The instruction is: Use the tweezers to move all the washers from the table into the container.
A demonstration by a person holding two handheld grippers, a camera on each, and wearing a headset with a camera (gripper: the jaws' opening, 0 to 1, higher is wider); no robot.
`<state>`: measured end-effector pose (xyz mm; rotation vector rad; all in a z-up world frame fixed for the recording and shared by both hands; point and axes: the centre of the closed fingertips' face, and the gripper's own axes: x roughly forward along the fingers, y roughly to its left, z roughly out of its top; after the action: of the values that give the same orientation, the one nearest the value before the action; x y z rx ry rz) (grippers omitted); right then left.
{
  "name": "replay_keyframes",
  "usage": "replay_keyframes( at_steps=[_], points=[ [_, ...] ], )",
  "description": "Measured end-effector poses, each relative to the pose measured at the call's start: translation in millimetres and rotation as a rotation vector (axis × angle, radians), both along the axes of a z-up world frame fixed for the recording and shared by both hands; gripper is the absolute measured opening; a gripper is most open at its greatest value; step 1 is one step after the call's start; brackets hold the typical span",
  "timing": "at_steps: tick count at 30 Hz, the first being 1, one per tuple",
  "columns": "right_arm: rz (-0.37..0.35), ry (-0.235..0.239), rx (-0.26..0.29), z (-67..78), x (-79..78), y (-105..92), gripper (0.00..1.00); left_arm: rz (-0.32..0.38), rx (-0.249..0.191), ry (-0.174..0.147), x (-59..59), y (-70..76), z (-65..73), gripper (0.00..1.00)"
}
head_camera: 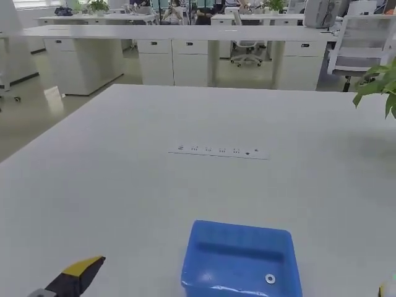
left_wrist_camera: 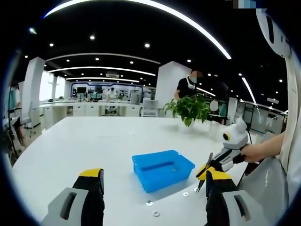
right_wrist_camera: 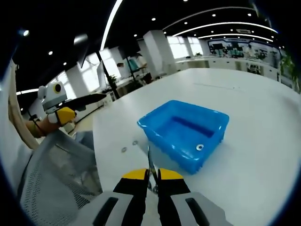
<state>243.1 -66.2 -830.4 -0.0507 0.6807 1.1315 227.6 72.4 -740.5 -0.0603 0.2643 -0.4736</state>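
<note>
At the near edge of the white table (head_camera: 124, 185), the right gripper (right_wrist_camera: 151, 175) pinches slim metal tweezers (right_wrist_camera: 149, 162), apparently poised for the small metal washers (right_wrist_camera: 124, 149) lying on the near side of the blue plastic container (right_wrist_camera: 186, 129). The left gripper (left_wrist_camera: 154, 175) is spread and empty.

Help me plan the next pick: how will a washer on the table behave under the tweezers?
The washer lies flat on the smooth white table, so a push would probably slide it, not roll it. It looks thin and small, likely light, and may slip from the tweezers unless pinched through its hole.
</note>
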Motion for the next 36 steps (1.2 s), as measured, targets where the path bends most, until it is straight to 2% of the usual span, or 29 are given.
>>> replay_keyframes(
  at_steps=[5, 8, 10, 12, 20, 27, 30, 33, 36],
  points=[
    [0.055, -0.052, -0.046, -0.7, -5.0, 3.9, 0.05, -0.005, 0.011, -0.001, -0.3, -1.5, -0.4, 0.91],
    [0.124, -0.118, -0.109, -4.1, -10.4, 5.4, 0.05, -0.002, 0.007, -0.003, -0.2, -1.2, 0.0, 0.91],
    [0.154, -0.16, -0.129, -4.5, -13.7, 7.6, 0.05, -0.002, 0.003, -0.002, -0.3, -1.3, 0.2, 0.91],
    [0.156, -0.157, -0.127, -4.8, -16.3, 9.2, 0.05, -0.002, 0.002, -0.004, -0.4, -1.4, 0.6, 0.91],
    [0.108, -0.128, -0.109, -6.3, -6.8, 6.0, 0.03, 0.002, 0.005, -0.008, -0.6, -1.0, 0.9, 0.91],
    [-0.056, -0.009, -0.005, -5.5, 4.2, -0.3, 0.03, 0.01, -0.004, -0.013, -0.6, -0.2, 2.4, 0.9],
    [-0.115, 0.062, 0.061, -6.2, 4.8, -2.0, 0.03, 0.013, -0.006, -0.014, -0.8, 0.2, 2.9, 0.9],
    [-0.127, 0.076, 0.11, -2.4, 5.9, -1.7, 0.03, 0.014, -0.007, -0.014, -1.1, 0.5, 3.5, 0.9],
    [-0.134, 0.08, 0.13, 3.7, 7.8, -1.3, 0.03, 0.014, -0.005, -0.012, -1.2, 0.2, 3.3, 0.9]
  ],
)
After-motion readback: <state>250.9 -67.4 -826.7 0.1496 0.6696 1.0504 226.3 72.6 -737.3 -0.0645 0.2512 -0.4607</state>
